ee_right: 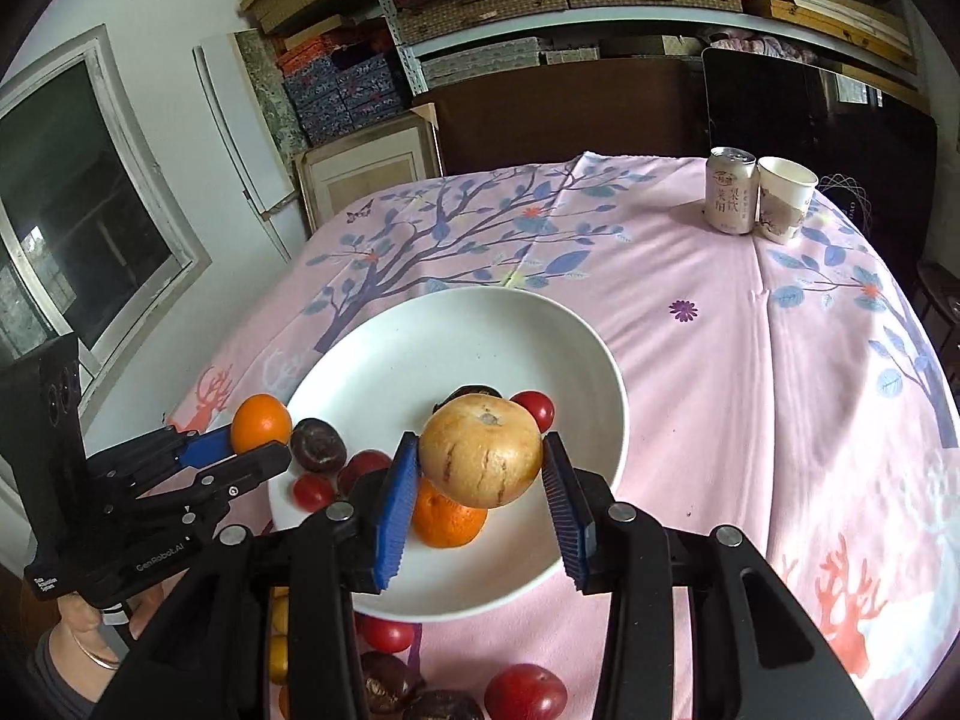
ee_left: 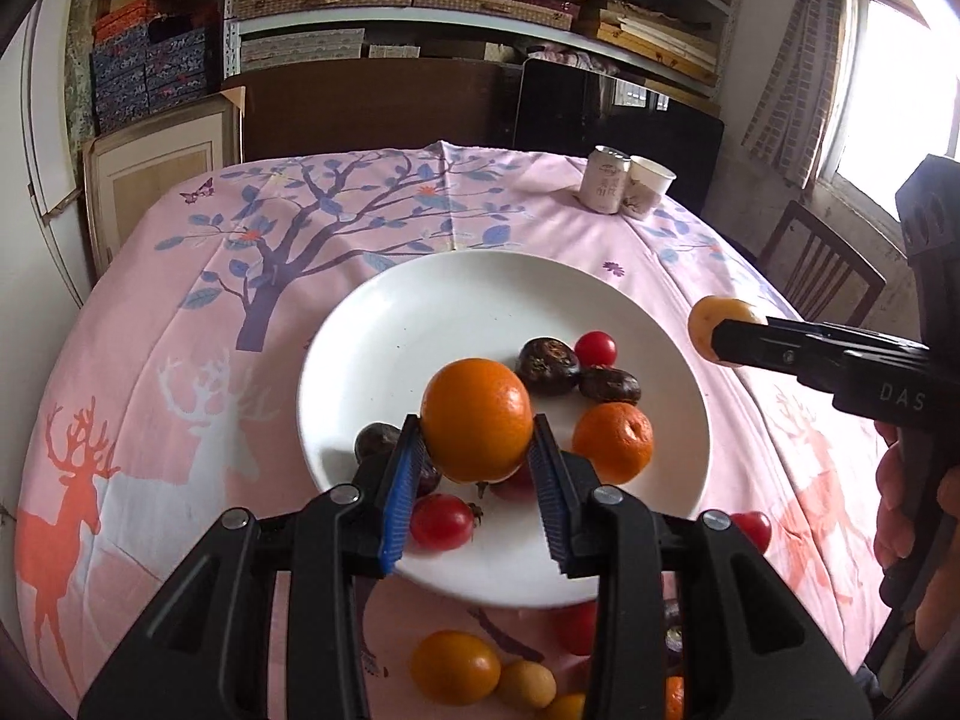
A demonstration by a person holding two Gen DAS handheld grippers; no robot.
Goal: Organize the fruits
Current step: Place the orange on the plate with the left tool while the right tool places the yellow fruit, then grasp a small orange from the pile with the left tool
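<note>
My left gripper [ee_left: 477, 417] is shut on an orange [ee_left: 477, 420], held in the air over the near part of a white plate [ee_left: 420, 312]. My right gripper [ee_right: 480, 450] is shut on a tan, scuffed round fruit [ee_right: 480, 450], also above the plate [ee_right: 456, 336]. On the plate lie a mandarin [ee_left: 612, 441], dark brown fruits [ee_left: 549, 363] and red cherry tomatoes [ee_left: 596, 348]. In the left wrist view the right gripper [ee_left: 720, 330] reaches in from the right with the tan fruit [ee_left: 708, 315]. The left gripper [ee_right: 252, 444] with its orange [ee_right: 261, 423] shows at the left of the right wrist view.
Loose fruit lies on the pink tablecloth near the front edge: yellow tomatoes [ee_left: 455, 667], a red tomato [ee_right: 525, 693] and dark fruits [ee_right: 384, 681]. A drink can [ee_right: 729, 189] and a paper cup [ee_right: 783, 198] stand at the far right. A chair [ee_left: 822, 267] stands beside the table.
</note>
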